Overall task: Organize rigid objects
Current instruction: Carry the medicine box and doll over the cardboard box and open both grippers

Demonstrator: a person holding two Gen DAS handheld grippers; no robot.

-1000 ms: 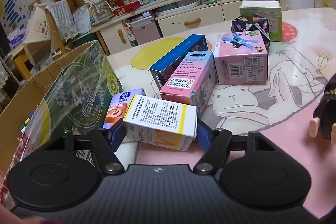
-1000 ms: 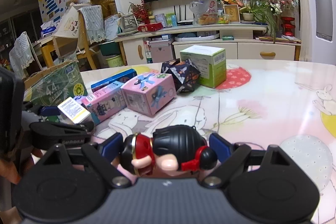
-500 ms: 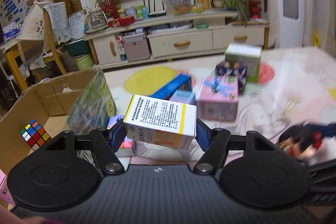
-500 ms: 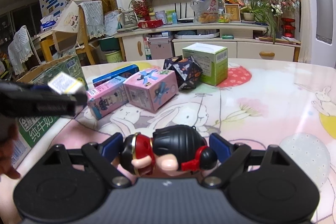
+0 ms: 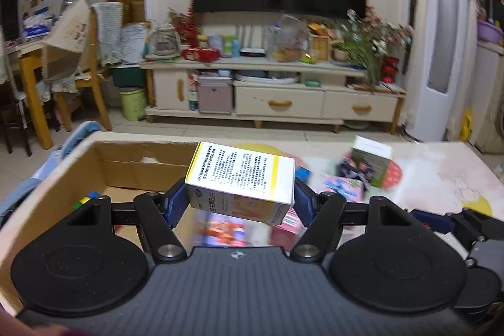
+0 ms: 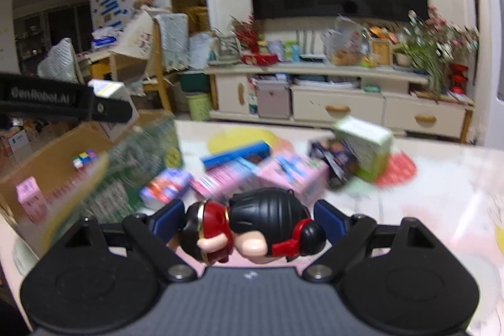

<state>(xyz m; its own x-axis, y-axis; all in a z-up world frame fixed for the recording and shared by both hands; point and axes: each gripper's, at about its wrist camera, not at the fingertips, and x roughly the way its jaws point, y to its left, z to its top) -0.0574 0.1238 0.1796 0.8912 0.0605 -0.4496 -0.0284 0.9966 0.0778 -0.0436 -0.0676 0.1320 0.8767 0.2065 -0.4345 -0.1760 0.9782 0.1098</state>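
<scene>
**White and yellow box carried over the cardboard carton, toy figure held alongside**

White and yellow box (image 5: 241,178) is clamped by its short ends between the wide-set jaws of the left gripper (image 5: 240,203), tilted, in the air at the near rim of the open cardboard carton (image 5: 47,194). The right gripper (image 6: 249,218), jaws also wide, grips a black-haired toy figure (image 6: 252,229) lying sideways, above the pink table (image 6: 441,194).

Risks, as a judgement: the box looks light and is gripped only at its ends, so a quick swing could twist it loose; let go too early, it would likely fall outside the carton wall. The rounded figure could roll between the pads. The two grippers are close, so they could knock together over the carton.

Counted: two grippers, one carton. Inside it, one colour cube (image 6: 83,159) and one small pink carton (image 6: 30,199). On the table, roughly seven boxes remain, though blur makes that uncertain.
</scene>
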